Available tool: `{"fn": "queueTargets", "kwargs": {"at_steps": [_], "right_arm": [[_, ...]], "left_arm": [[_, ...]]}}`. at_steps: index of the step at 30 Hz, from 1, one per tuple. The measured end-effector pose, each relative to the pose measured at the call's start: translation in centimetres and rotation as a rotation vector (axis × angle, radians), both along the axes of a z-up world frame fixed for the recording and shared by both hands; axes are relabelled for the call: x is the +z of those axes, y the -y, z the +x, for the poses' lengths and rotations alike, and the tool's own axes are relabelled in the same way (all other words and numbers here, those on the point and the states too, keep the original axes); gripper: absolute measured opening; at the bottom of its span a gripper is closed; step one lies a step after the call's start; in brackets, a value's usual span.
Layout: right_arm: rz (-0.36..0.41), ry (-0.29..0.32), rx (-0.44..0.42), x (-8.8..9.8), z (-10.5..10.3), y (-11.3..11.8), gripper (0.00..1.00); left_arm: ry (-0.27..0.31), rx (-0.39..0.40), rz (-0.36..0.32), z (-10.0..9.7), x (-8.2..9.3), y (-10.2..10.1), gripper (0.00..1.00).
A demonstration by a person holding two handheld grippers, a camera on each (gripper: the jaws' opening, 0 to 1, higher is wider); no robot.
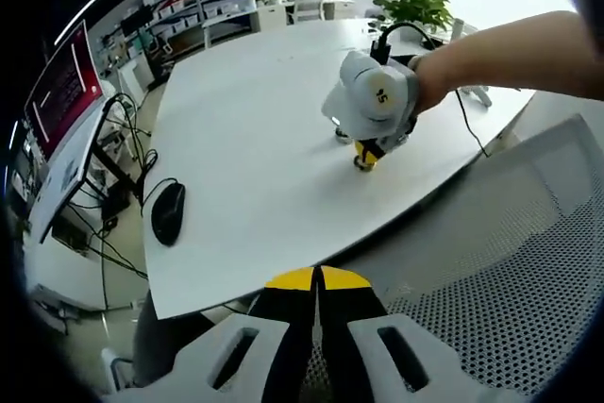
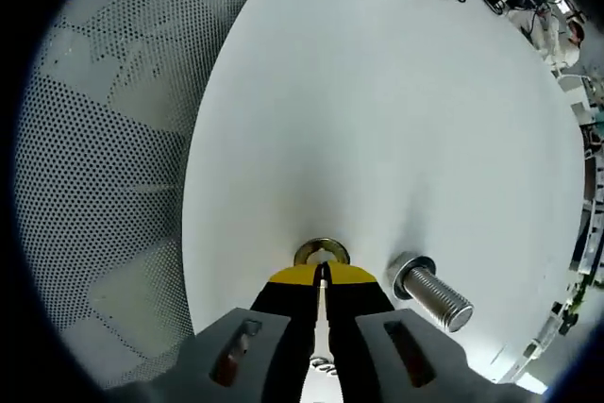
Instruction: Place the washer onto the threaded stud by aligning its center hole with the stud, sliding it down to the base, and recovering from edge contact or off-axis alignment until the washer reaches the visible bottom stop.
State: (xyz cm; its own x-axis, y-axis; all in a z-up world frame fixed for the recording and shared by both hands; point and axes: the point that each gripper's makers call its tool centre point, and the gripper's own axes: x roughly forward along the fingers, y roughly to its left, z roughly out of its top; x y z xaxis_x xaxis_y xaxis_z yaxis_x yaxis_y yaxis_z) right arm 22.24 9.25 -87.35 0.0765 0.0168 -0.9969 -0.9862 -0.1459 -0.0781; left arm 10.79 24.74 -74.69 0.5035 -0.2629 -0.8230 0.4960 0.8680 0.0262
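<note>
A brass-coloured washer (image 2: 321, 253) sits at the tips of my right gripper (image 2: 322, 277), low over the white table (image 2: 377, 110). The jaws are closed on its near edge. The threaded stud (image 2: 431, 295) stands on its flanged base just to the right of the washer, apart from it. In the left gripper view a hand holds the right gripper (image 1: 365, 154) tip-down on the table, with the washer (image 1: 362, 165) under it and the stud (image 1: 341, 135) beside it. My left gripper (image 1: 318, 279) is shut on nothing, off the table's near edge above a mesh chair.
A black mouse (image 1: 168, 213) with its cable lies on the left part of the table (image 1: 255, 129). A monitor (image 1: 62, 92) and cables stand beyond the left edge. The grey mesh chair (image 1: 528, 261) borders the table; a plant (image 1: 416, 2) is at the far side.
</note>
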Motion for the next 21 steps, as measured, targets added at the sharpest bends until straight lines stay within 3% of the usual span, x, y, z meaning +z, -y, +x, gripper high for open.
{"fn": "queueTargets", "kwargs": {"at_steps": [3, 8, 9, 12, 14, 21], "right_arm": [[0.022, -0.003, -0.011, 0.1, 0.0, 0.2, 0.04], [0.114, -0.048, -0.138, 0.2, 0.0, 0.1, 0.03], [0.142, -0.06, -0.124, 0.6, -0.1, 0.1, 0.03], [0.26, -0.06, -0.193, 1.9, 0.1, -0.5, 0.03], [0.283, -0.054, -0.209, 2.8, 0.4, 0.1, 0.04], [0.279, -0.086, -0.198, 2.3, -0.5, 0.6, 0.27]], "left_arm": [[0.005, 0.002, 0.001, 0.1, 0.0, 0.0, 0.0], [0.009, 0.004, 0.004, 0.2, 0.0, -0.1, 0.0], [0.011, 0.005, 0.004, 0.2, 0.1, -0.1, 0.0], [0.022, 0.005, 0.004, 0.3, 0.2, -0.1, 0.0], [0.031, 0.006, 0.0, 0.4, 0.3, -0.1, 0.0], [0.042, 0.006, -0.002, 0.7, 0.4, -0.2, 0.0]]}}
